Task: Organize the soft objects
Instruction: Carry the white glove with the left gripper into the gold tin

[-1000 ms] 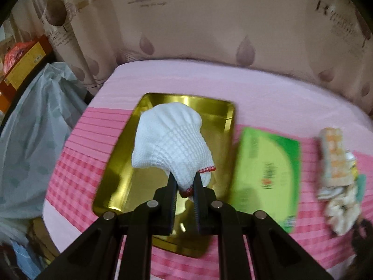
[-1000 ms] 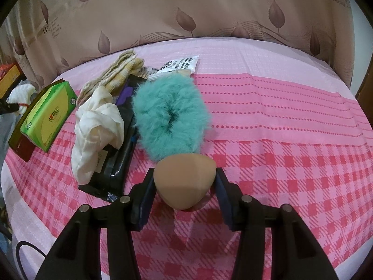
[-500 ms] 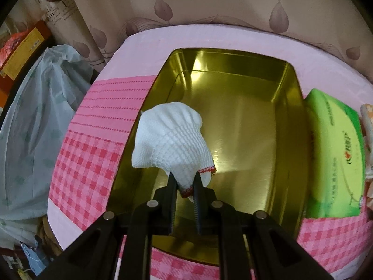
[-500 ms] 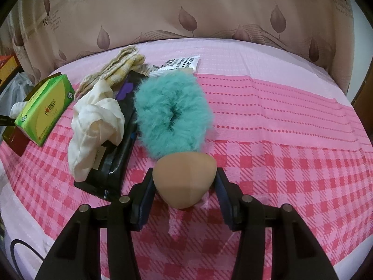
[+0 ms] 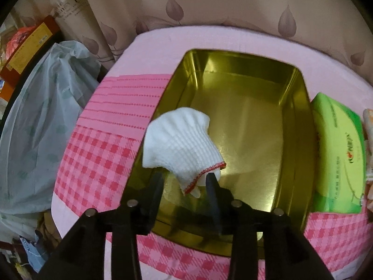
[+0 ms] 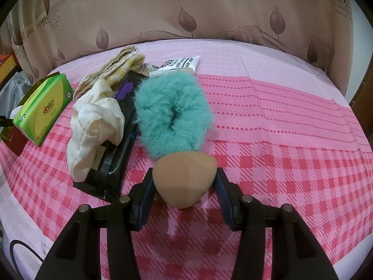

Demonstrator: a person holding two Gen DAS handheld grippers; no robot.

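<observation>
Meanwhile, the left claw [image 5: 185, 182] hung over the near end of the gold metal tray [image 5: 300, 121], its fingers spread apart. The white knitted glove [image 5: 180, 144], edged in red at the cuff, sat between and just ahead of them, over the tray's near left part; its cuff lay against the right finger, and whether the left finger touched it could not be told. A green tissue pack [image 5: 338, 154] lay just beside the tray's right wall, on the pink checked cloth [image 5: 98, 154] covering the surface. Off the left edge hung a pale plastic bag [image 5: 39, 121].

The right claw [image 6: 185, 186] was clamped on a tan makeup sponge [image 6: 184, 179], held above the cloth with a shadow beneath it. Just beyond it lay a teal fluffy scrunchie [image 6: 172, 114]. To the scrunchie's left sat a black packet [image 6: 116, 163] with a cream cloth scrunchie [image 6: 93, 126] bunched on top of it, and a folded beige-and-yellow towel [image 6: 116, 66] behind them. A white sachet [image 6: 179, 64] lay past the teal scrunchie, and the green tissue pack [image 6: 42, 109] stood at the far left.
</observation>
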